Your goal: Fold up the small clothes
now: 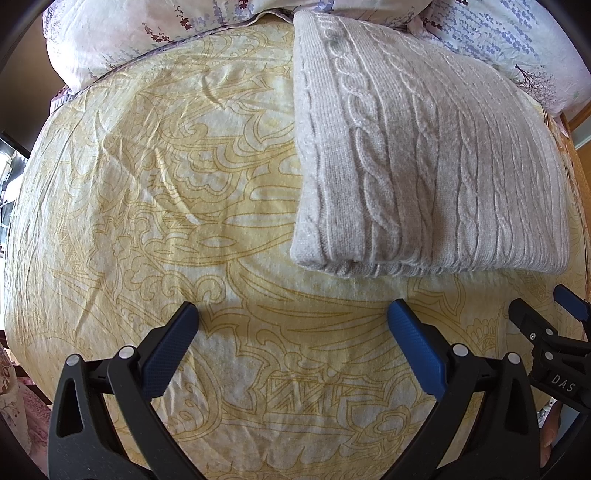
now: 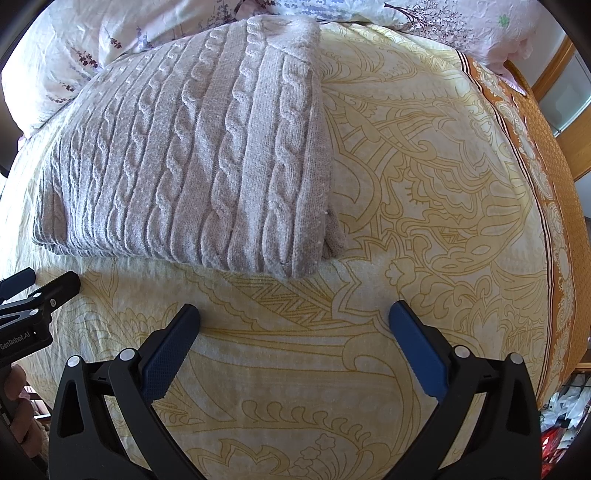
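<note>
A beige cable-knit sweater (image 1: 424,162) lies folded into a thick rectangle on the yellow patterned bedsheet (image 1: 184,184). In the right wrist view the same sweater (image 2: 192,158) fills the upper left. My left gripper (image 1: 293,314) stands open just short of the sweater's near folded edge, with nothing between its fingers. My right gripper (image 2: 294,314) is open too, below the sweater's right corner, holding nothing. The right gripper (image 1: 545,308) shows at the far right of the left wrist view, and the left gripper (image 2: 42,282) at the left edge of the right wrist view.
A floral white quilt (image 1: 147,33) is heaped behind the sweater; this quilt (image 2: 424,18) also runs along the top of the right wrist view. An orange patterned border (image 2: 546,192) marks the bed's right edge. A person's hand (image 2: 18,406) shows at lower left.
</note>
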Demonstrator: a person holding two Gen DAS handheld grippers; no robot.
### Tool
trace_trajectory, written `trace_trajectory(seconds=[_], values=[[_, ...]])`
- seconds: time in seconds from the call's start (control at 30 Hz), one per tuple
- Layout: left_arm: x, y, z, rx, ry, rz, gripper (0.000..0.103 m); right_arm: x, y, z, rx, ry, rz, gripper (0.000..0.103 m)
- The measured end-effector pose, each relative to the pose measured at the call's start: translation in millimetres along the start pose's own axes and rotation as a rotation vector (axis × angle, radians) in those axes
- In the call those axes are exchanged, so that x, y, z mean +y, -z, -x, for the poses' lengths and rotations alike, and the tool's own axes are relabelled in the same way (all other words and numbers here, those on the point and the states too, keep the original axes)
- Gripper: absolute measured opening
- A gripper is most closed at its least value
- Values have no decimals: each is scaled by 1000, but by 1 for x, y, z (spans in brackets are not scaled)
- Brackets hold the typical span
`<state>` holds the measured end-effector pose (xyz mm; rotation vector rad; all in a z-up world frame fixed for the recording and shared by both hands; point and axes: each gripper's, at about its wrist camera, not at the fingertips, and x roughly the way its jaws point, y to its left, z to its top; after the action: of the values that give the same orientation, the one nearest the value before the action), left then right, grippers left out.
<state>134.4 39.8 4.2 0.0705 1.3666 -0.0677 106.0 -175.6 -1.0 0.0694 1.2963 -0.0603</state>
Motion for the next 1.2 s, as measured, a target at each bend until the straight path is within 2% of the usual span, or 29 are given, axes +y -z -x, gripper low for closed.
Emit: trace_trajectory(seconds=[0.47, 1.2], values=[[0, -14, -3, 24, 4, -17, 101, -1, -1, -1, 0, 0, -1, 102], [0, -16, -4, 26, 3, -17, 101, -1, -3, -1, 1, -1, 5, 102]])
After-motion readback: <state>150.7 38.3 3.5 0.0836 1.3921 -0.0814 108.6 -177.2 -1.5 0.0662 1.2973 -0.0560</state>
